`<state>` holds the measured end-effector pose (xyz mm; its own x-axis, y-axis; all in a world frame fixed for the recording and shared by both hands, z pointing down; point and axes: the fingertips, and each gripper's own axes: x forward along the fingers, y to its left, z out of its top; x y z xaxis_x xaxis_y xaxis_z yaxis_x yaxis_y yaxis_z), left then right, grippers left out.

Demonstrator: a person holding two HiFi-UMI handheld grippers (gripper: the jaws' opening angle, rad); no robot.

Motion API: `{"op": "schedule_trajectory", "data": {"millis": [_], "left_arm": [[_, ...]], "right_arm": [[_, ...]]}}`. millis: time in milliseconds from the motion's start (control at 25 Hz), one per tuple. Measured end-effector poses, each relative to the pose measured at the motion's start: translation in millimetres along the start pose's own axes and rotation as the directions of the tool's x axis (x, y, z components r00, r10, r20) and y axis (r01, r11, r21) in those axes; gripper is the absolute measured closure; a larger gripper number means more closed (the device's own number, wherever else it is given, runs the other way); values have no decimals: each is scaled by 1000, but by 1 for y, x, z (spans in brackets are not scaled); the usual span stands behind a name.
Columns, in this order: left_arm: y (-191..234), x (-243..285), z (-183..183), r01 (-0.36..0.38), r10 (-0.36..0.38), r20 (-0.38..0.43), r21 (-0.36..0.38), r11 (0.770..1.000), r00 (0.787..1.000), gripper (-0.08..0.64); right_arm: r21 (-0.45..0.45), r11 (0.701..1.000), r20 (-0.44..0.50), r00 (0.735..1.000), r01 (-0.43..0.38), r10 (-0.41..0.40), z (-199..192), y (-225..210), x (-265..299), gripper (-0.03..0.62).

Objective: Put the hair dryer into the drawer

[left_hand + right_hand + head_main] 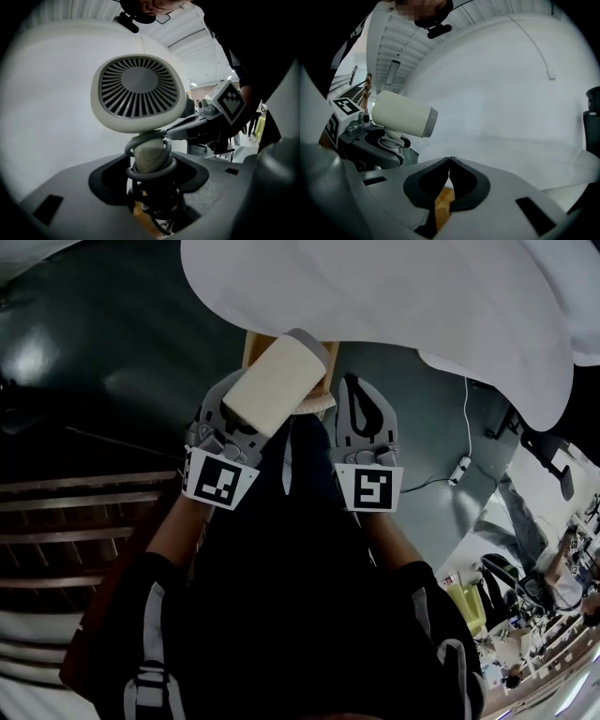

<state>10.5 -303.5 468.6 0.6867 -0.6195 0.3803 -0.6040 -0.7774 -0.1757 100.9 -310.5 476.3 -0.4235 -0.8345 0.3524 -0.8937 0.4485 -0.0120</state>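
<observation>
Because the head view looks steeply down past the person's dark sleeves, both tools show from behind. The left gripper carries the cream hair dryer with its barrel lying across the jaws, held aloft and not yet in any drawer. Just beside it, the right gripper points the same way with nothing in it. A white surface fills the top of the view, and a tan wooden edge peeks out behind the dryer. It may be the drawer front, though too little shows to say.

In the left gripper view, the jaws clamp the dryer's handle, around which the cord is coiled. Gripping over the coils likely keeps the cord from trailing. The vented grille faces the camera, so the barrel points away from the hand.

In the right gripper view, the jaws are pressed together on nothing, tips touching. That hand is free, I judge, to pull the drawer open while the other holds the load.
</observation>
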Motion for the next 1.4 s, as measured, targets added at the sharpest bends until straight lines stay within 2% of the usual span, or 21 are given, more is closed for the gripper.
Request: {"op": "schedule_trajectory", "data": {"millis": [120, 320, 520, 760, 1000, 1280, 1400], "left_arm": [[2, 3, -16, 32, -30, -48, 49, 998, 998, 307], [5, 14, -30, 57, -47, -85, 114, 992, 995, 308], [9, 27, -49, 82, -54, -139, 206, 975, 989, 310], [9, 42, -76, 153, -83, -217, 329, 932, 973, 310], [13, 57, -103, 210, -98, -285, 394, 895, 953, 310], [6, 63, -129, 322, -148, -363, 485, 813, 920, 310], [1, 68, -138, 369, -178, -397, 481, 795, 900, 310]], "right_arm": [[3, 1000, -19, 1000, -12, 12, -11, 3, 11, 569], [0, 1000, -20, 999, -27, 27, -24, -2, 22, 569], [1, 999, -27, 999, -37, 37, -36, -8, 33, 569], [0, 1000, -55, 998, -31, 31, -51, -12, 45, 569], [8, 1000, -99, 995, -25, 26, -72, -16, 53, 569], [20, 1000, -122, 992, -11, 14, -88, -17, 53, 569], [26, 1000, -135, 991, -9, 13, -95, -20, 53, 569]]}}
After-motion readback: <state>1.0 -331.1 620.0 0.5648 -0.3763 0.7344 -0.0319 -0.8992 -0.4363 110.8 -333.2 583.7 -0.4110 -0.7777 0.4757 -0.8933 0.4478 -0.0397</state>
